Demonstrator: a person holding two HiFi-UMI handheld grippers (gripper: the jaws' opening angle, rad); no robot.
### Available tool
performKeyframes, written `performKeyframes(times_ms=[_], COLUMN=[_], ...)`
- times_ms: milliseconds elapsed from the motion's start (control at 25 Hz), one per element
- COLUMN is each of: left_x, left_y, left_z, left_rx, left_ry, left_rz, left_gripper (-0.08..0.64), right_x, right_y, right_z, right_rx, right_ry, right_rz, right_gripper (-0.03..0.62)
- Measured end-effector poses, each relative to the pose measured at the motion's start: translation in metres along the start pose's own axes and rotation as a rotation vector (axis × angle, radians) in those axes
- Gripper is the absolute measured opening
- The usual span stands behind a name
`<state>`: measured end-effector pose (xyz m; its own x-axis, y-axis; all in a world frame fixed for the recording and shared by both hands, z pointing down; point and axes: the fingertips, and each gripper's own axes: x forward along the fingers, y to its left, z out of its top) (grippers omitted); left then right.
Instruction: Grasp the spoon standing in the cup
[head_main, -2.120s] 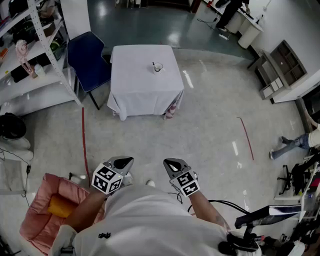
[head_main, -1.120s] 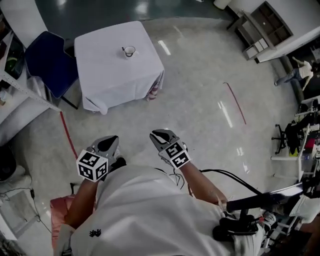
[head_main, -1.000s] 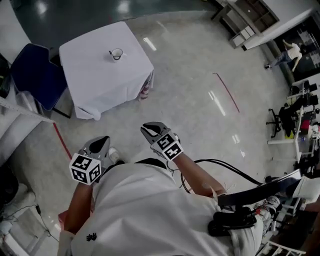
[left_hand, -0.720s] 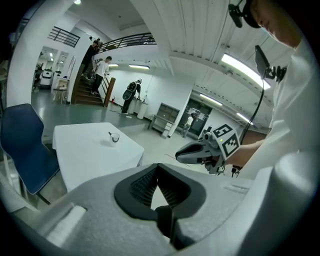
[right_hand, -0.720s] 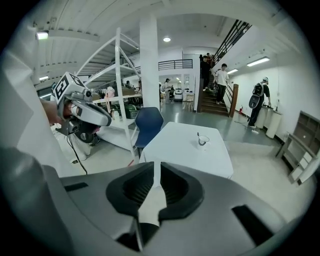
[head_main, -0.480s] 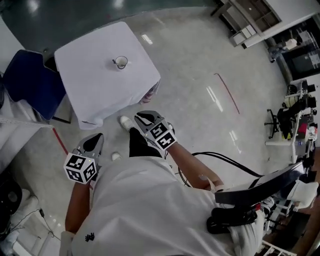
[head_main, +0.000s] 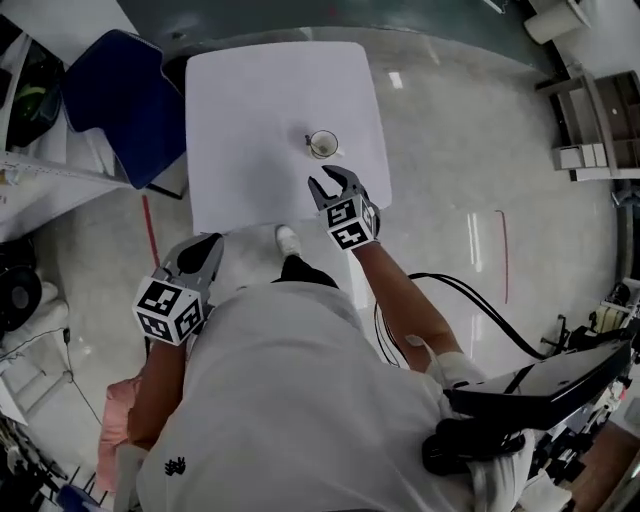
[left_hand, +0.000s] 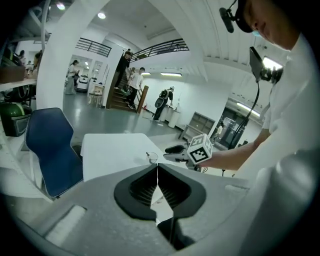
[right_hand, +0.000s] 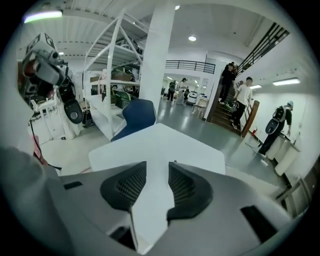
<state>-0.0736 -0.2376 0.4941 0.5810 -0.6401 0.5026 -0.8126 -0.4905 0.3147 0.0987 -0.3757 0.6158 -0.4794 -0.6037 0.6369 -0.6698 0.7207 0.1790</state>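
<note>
This is the approach step, with the reach nearly done and no grasp yet made. The right gripper (head_main: 333, 180) hangs over the near part of the white-clothed table (head_main: 250, 100) with its jaws opening. Its own view shows the right gripper (right_hand: 157, 167) with a clear gap between the ribbed pads and only bare tablecloth in that gap, so it holds nothing. The cup (head_main: 323, 144) stands just beyond its jaw tips, near them but apart, roughly in line with the gap and a shade toward the left jaw. In the right gripper view the cup itself cannot be made out, only a tiny dark speck by one jaw tip that is too small to name. The spoon (head_main: 309, 138) shows as a thin dark handle rising past the cup's rim on the side away from the right gripper and to its left. It is slim and too small here to tell its material or bowl. The cup looks small, pale and open-topped, alone on the cloth. Judging from this, the next move calls for carrying the open jaws forward and lining them up on either side of the handle above the rim. They would then close gently, since a thin upright handle could slip or tip the light cup. The left gripper (head_main: 203, 250) hangs back off the table's near edge, well behind and to the left of the right one. In its own view the left gripper (left_hand: 157, 170) has its jaws pressed together on nothing.
</note>
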Motion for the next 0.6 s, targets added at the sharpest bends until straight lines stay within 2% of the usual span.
performKeyframes(times_ms=[160, 360, 600], left_x=[0.014, 0.018, 0.018], left_y=[0.021, 0.048, 0.062], left_z=[0.020, 0.025, 0.025], left_rx=[-0.031, -0.070, -0.095], left_ry=[-0.009, -0.006, 0.022], left_rz=[0.086, 0.197, 0.255], left_gripper=[0.012, 0.012, 0.012], right_x=[0.061, 0.121, 0.160], right_y=[-0.025, -0.037, -0.032], right_z=[-0.008, -0.022, -0.027], right_rx=[-0.048, -0.075, -0.095], right_ry=[0.033, 0.069, 0.086], right_rz=[-0.002, -0.035, -0.025], right_gripper=[0.178, 0.196, 0.179])
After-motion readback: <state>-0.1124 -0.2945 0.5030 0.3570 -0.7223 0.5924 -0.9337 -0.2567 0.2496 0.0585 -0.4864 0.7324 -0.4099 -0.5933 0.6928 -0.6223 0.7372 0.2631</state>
